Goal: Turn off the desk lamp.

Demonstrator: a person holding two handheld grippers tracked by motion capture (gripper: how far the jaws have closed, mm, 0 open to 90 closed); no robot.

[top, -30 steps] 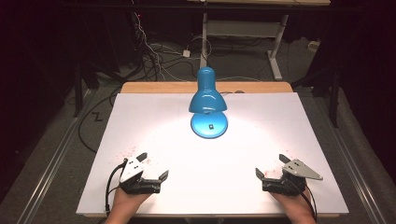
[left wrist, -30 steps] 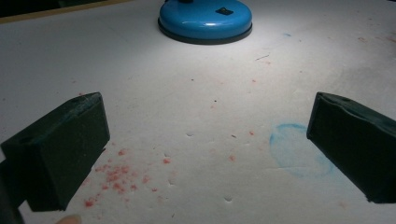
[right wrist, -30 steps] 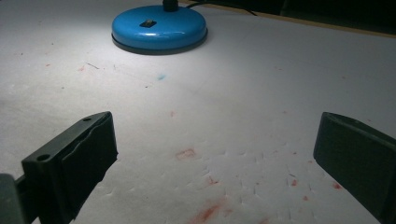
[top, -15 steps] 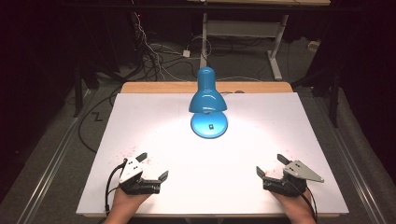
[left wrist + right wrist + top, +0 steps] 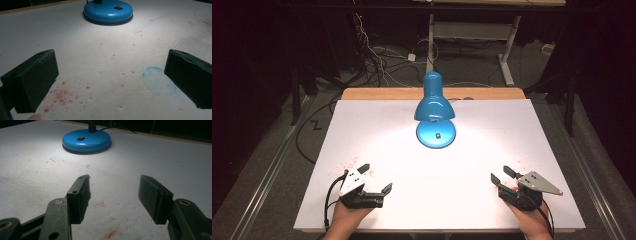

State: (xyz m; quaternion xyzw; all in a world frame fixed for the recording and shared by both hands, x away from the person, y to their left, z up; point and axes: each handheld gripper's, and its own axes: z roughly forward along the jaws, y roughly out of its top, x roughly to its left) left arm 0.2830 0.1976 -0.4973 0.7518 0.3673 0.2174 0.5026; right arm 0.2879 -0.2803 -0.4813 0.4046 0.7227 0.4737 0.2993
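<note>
A blue desk lamp stands lit at the far middle of the white table [image 5: 522, 130]; its shade [image 5: 434, 102] hangs over its round base [image 5: 436, 133]. My left gripper [image 5: 376, 177] rests near the front left, open, with nothing between its jaws. My right gripper [image 5: 501, 174] sits at the front right, also open and holding nothing. In the left gripper view the gripper [image 5: 111, 57] has its jaws spread wide, and the lamp base [image 5: 108, 11] lies far ahead. The right gripper view looks past that gripper [image 5: 114, 180] toward the lamp base [image 5: 86, 141] and its small switch.
Red specks [image 5: 60, 96] and a faint blue ring mark [image 5: 157, 80] stain the tabletop by the left gripper. A wooden strip [image 5: 377, 93] borders the table's far edge. Cables [image 5: 377, 60] and a desk frame [image 5: 472, 30] lie on the dark floor behind.
</note>
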